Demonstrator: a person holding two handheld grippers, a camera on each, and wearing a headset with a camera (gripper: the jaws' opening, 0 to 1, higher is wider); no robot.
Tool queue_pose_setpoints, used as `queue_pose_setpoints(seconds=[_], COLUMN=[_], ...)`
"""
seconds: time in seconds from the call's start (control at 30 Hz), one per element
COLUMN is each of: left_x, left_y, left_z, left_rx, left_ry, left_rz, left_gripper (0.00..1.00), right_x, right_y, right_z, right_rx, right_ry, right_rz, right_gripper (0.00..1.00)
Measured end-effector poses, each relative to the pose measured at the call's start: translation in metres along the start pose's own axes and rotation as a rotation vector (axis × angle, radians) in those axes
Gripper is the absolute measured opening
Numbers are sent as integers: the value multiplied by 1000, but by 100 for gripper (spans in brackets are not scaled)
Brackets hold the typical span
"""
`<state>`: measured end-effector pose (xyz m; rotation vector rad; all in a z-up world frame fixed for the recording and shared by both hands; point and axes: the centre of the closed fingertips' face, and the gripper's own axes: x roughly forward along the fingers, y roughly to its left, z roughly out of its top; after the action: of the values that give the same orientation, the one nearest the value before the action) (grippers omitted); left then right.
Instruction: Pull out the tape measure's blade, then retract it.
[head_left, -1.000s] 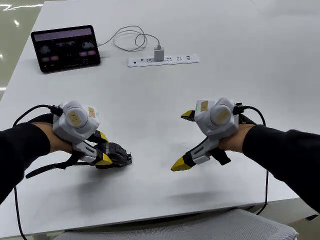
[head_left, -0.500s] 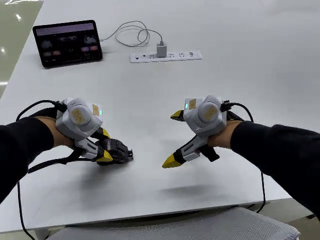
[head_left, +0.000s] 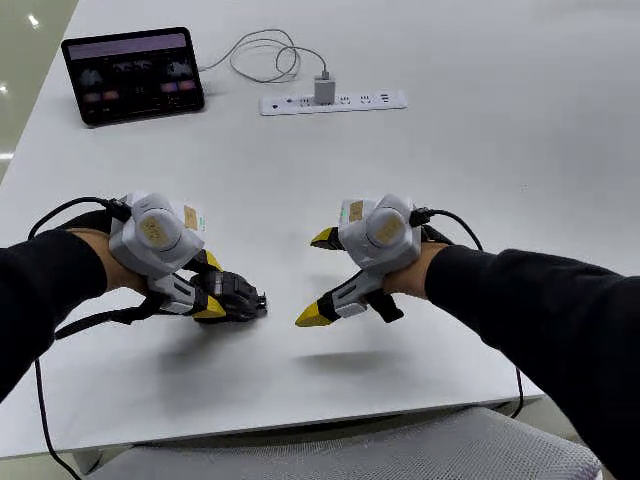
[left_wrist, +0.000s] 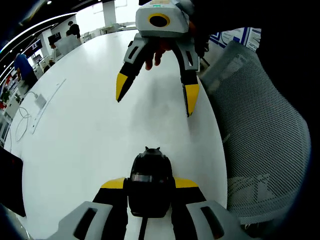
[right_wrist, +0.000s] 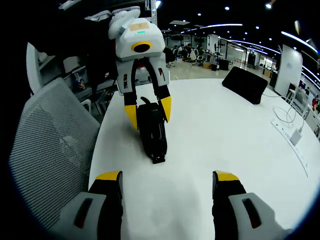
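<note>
Tape measure (head_left: 238, 297) rests on the worktop (head_left: 420, 170), pinched between my left gripper's (head_left: 212, 291) jaws, that forearm held low. My right gripper (head_left: 317, 278) faces it from nearby, jaws spread wide, wrist angled inward.

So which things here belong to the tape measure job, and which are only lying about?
For the job: tape measure; left gripper, shut on it; right gripper, open.
Lying about: tablet; power strip; charger; cable; mesh chair.
</note>
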<state>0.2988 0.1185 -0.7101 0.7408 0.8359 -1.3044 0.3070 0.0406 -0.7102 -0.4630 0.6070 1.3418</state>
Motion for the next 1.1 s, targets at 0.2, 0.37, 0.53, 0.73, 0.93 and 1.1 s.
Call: queue_pose_setpoints(seconds=[0.2, 0.37, 0.53, 0.73, 0.93, 1.1], left_x=[1, 0, 1, 2, 2, 2], left_y=[0, 0, 1, 1, 1, 1], left_z=[-1, -1, -2, -3, -3, -3], left_rx=[-7, -21, -27, -41, -41, -38], left_ry=[16, 5, 1, -9, -14, -15], left_rz=[-2, -12, -10, -16, -24, -27], left_gripper=[29, 30, 30, 30, 30, 30], right_x=[11, 20, 30, 43, 54, 61], right_y=[10, 12, 14, 13, 17, 17], right_z=[3, 6, 5, 1, 3, 3], right_rx=[-30, -48, -80, -92, -110, -119], right_ry=[-7, -3, 16, 37, 43, 51], right_rz=[25, 33, 48, 62, 87, 88], right_gripper=[61, 59, 55, 44, 37, 29])
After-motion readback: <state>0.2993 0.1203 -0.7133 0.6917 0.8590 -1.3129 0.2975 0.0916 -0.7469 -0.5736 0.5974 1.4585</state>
